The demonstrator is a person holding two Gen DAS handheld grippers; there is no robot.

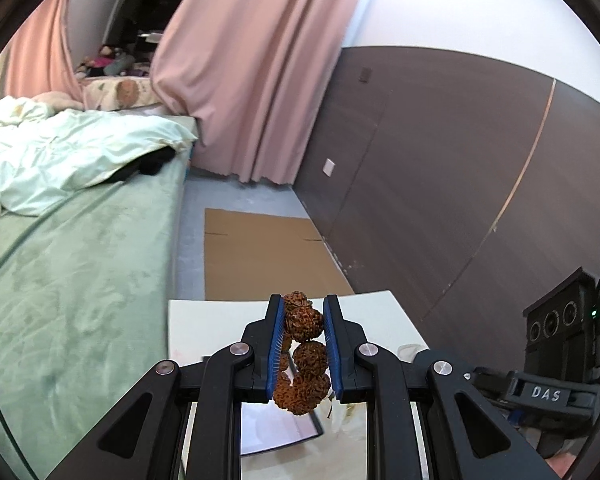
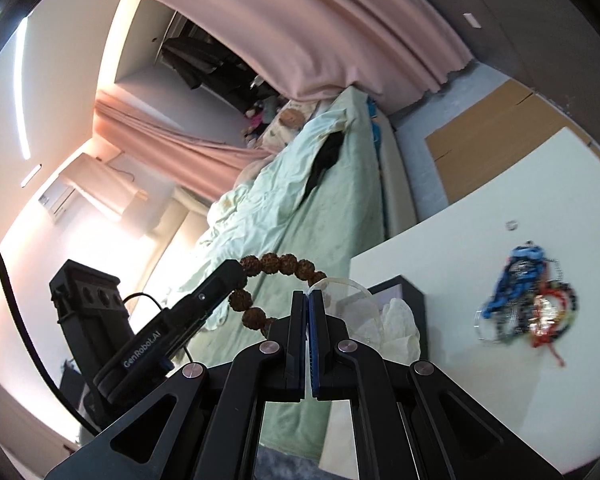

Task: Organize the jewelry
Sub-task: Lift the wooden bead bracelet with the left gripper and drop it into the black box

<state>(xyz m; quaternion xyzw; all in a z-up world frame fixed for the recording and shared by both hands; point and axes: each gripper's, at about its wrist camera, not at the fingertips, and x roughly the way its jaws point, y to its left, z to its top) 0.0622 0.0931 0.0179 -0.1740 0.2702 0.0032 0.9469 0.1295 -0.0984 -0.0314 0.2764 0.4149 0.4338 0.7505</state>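
In the left wrist view my left gripper point(image 1: 303, 304) is shut on a bracelet of knobbly brown beads point(image 1: 304, 324), which hangs as a loop between the blue pads. The right wrist view shows that gripper point(image 2: 238, 270) at the left, with the bracelet point(image 2: 284, 263) arching toward my right gripper point(image 2: 310, 296). The right gripper is shut, and the thin rim of a clear plastic bag point(image 2: 342, 282) appears pinched at its tips. A tangled pile of blue, red and dark jewelry point(image 2: 528, 300) lies on the white table point(image 2: 500, 200) to the right.
A black box point(image 2: 404, 286) with crumpled white filling point(image 2: 396, 320) stands at the table's edge behind the bag. A small ring-like piece point(image 2: 511, 225) lies alone beyond the pile. A green bed point(image 1: 80, 280) runs along the left, with flat cardboard point(image 1: 260, 256) on the floor.
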